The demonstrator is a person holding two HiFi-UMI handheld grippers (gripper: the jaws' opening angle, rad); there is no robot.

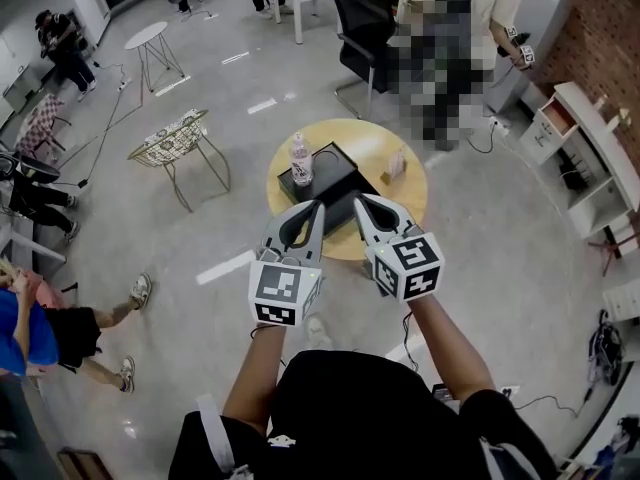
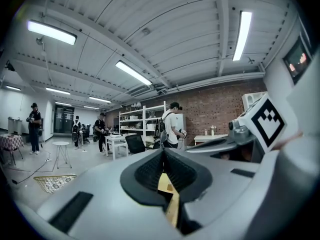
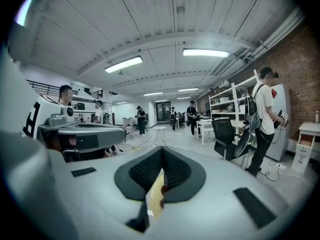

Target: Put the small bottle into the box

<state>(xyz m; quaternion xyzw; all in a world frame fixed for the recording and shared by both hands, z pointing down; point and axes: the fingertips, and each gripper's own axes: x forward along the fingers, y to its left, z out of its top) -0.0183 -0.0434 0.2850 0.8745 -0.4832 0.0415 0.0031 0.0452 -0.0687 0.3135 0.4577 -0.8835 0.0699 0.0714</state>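
Note:
In the head view a small clear bottle (image 1: 300,160) with a pink label stands upright at the left corner of a flat black box (image 1: 338,183) on a round wooden table (image 1: 400,198). My left gripper (image 1: 318,206) and right gripper (image 1: 361,199) hang side by side over the table's near edge, short of the box. Both are shut with nothing between the jaws. The left gripper view shows its gripper (image 2: 164,150) pointing level into the room, with a sliver of tabletop (image 2: 168,185) below. The right gripper (image 3: 162,149) looks the same in its own view. Neither view shows the bottle.
A small tan object (image 1: 396,163) stands on the table's right side. Around the table are a wire chair (image 1: 178,140), a black office chair (image 1: 362,18), a white side table (image 1: 148,36) and a white shelf (image 1: 590,153). A person (image 1: 495,13) stands behind; others sit at the left.

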